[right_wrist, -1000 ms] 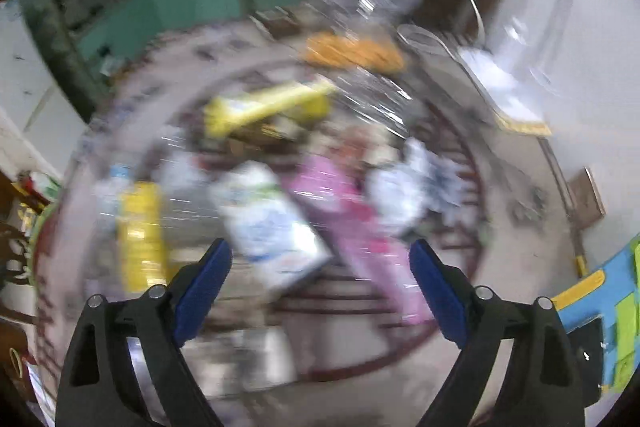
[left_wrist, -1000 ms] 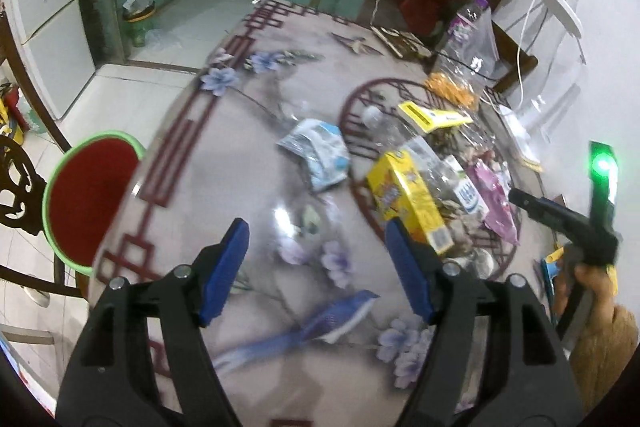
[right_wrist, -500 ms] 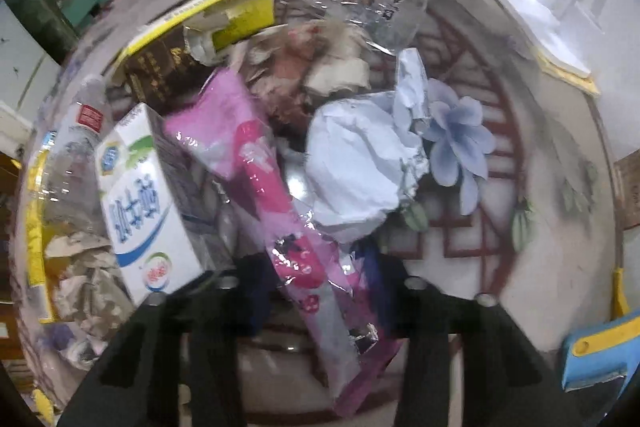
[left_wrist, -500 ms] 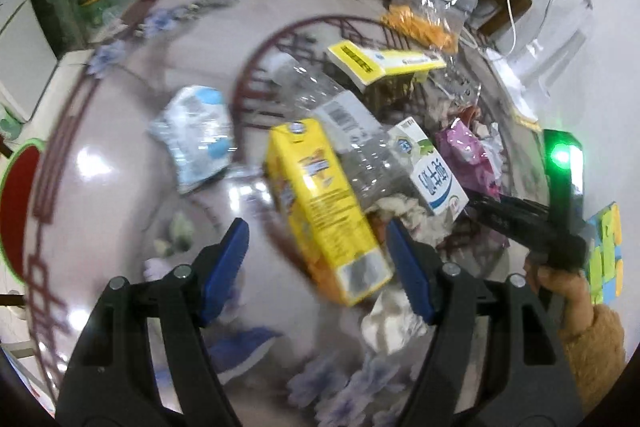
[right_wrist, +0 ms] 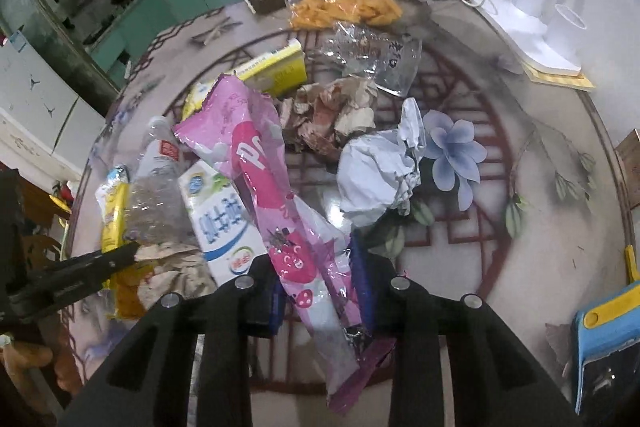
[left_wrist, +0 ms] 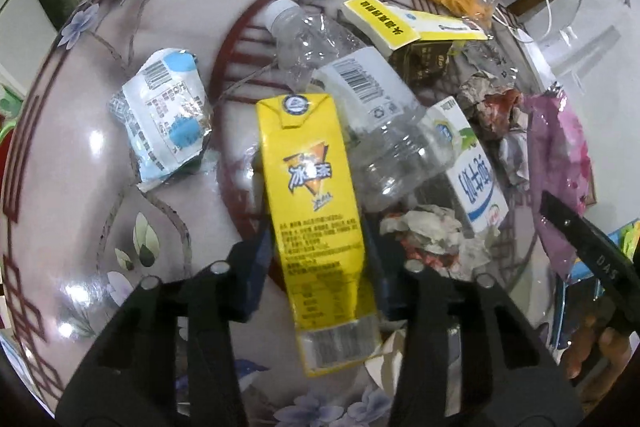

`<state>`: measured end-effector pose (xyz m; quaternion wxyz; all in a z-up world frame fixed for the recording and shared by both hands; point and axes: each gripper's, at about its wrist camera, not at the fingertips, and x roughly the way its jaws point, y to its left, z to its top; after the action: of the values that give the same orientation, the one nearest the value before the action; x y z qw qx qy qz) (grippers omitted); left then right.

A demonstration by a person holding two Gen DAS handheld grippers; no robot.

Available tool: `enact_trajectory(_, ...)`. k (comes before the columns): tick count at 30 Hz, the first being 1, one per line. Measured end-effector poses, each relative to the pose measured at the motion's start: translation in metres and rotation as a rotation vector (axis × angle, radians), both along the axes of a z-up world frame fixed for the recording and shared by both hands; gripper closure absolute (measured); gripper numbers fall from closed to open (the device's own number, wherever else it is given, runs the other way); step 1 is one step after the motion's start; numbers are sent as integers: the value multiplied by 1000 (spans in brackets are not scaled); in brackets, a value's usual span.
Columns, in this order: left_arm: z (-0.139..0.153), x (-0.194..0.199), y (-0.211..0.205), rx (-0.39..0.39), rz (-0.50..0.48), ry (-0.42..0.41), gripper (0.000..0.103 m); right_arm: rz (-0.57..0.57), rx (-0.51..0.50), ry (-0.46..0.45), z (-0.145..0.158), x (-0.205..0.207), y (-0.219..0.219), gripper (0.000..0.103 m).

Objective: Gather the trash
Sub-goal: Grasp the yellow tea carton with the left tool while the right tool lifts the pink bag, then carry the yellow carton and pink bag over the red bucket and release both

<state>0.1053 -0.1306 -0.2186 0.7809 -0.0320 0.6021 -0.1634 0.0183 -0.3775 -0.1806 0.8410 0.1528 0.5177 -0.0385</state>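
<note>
My left gripper (left_wrist: 320, 267) is shut on a yellow drink carton (left_wrist: 316, 211), its blue pads against the carton's two sides. My right gripper (right_wrist: 320, 275) is shut on a pink snack wrapper (right_wrist: 264, 179) and holds it tilted up off the table. A crushed clear bottle (left_wrist: 352, 87), a white milk carton (left_wrist: 468, 167), a crumpled white paper (right_wrist: 380, 175), brownish crumpled paper (right_wrist: 332, 115), a flat yellow box (left_wrist: 400, 23) and a blue-white pouch (left_wrist: 164, 111) lie around them on the patterned table (left_wrist: 80, 187).
A clear bag with orange snacks (right_wrist: 348, 3) lies at the far side. A white appliance base with a cable (right_wrist: 528, 23) stands at the right. A blue and yellow object (right_wrist: 604, 339) sits at the near right edge. The right gripper's arm (left_wrist: 588, 251) shows in the left wrist view.
Both grippers have closed: the left onto the yellow carton, the right onto the pink wrapper, which has risen off the table. A second ago both were open above the pile.
</note>
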Motion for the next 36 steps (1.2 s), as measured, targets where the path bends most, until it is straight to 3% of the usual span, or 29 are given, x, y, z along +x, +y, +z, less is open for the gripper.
enact_trajectory(3,10,-6,9,-20,-2,-20,69,1,3,-28,12,6,10,75)
enact_trajectory(12,79,-37,41,-46,-18,-223,69,64,6,-132,57,-3,48,75)
enact_trajectory(19,117,-55,67,-48,10,-317,69,120,-1,-160,72,-9,82,75)
enact_trajectory(36,154,-86,130,-18,78,-449,69,202,0,-228,103,-19,144,75)
